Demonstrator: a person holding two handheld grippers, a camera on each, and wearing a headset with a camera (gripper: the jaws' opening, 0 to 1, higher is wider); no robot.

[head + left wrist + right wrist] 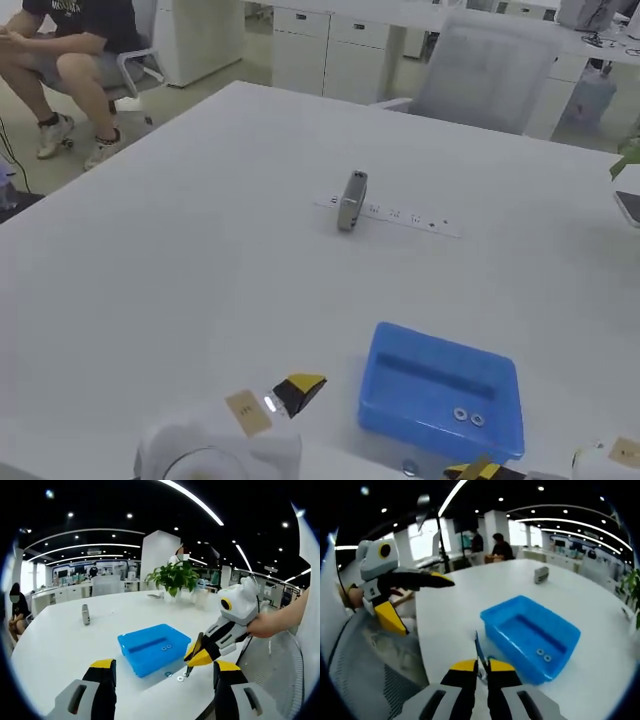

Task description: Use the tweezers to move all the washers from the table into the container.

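The blue container stands on the white table at about 5 o'clock in the head view, close to the near edge. Two washers lie inside it, side by side, in the corner toward 5 o'clock of the container. In the left gripper view, two loose washers lie outside on the table. They are just beside the container's wall, at about 5 o'clock from it, near each other but apart.

The right claw is closed on the tweezers. Its two jaws stand almost together, with the thin tweezers pinched between them and pointing toward 12 o'clock in the right gripper view. In the left gripper view the tips of the tweezers are down just beside the loose washers. Whether they touch one, I cannot tell.

The left claw is open, its jaws wide apart with nothing held between them. In the head view it is at 9 o'clock from the container, apart from the right claw.

Farther on the table, at 12 o'clock from the container, lies a white power strip. A grey adapter stands on its left end. A person sits at 10 o'clock, beyond the table corner.
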